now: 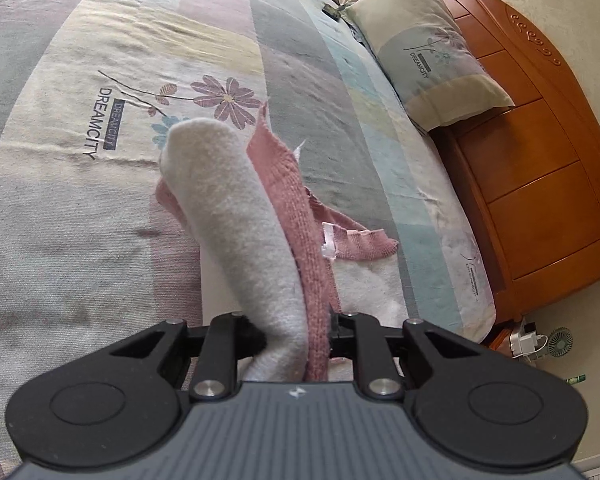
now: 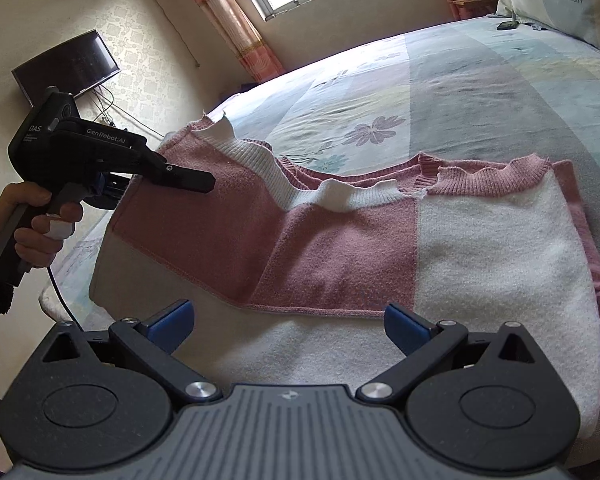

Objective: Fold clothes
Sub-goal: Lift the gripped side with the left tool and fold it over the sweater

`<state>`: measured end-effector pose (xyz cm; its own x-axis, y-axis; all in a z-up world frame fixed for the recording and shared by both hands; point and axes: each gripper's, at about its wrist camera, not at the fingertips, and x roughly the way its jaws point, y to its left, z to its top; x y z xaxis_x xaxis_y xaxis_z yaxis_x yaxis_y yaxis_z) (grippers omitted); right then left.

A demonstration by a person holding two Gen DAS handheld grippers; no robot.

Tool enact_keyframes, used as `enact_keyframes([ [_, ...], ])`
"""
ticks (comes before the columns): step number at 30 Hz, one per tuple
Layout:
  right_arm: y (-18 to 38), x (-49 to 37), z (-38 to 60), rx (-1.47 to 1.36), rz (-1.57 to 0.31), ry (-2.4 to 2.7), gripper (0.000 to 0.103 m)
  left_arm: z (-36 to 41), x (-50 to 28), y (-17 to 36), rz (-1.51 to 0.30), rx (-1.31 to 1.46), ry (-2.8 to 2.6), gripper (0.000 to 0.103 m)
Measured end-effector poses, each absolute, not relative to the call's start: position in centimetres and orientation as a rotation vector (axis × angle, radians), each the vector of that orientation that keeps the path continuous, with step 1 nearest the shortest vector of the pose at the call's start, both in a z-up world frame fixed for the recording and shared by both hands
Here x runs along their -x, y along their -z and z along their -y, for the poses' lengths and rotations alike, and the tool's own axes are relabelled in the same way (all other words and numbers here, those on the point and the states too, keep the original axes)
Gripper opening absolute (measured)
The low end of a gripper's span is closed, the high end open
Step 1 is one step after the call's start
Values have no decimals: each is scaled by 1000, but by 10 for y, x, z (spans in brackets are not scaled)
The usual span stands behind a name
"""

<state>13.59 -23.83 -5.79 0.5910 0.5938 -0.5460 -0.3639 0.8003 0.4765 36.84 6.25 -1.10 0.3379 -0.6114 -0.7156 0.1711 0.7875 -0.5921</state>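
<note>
Left gripper [image 2: 188, 178] pinches a pink-and-white sweater [image 2: 340, 248], hiding its own fingertips; right gripper [image 2: 288, 324] hangs open over the sweater's near edge.

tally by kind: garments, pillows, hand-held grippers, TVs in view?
Garments: 1, the pink and white sweater
Pillows: 1, pillow
Hand-held grippers: 2, left hand-held gripper, right hand-held gripper
TVs: 1, wall TV
Total: 5
</note>
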Motion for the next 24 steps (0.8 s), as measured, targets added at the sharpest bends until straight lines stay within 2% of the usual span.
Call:
enact_keyframes([
  [14,46,-114,294,-375,-700,-503,103,32,-372,-7,-1117,426,609,18],
  [24,39,-96,320,-356,-714,-490,103,101,-383,6,-1183,408,597,18],
])
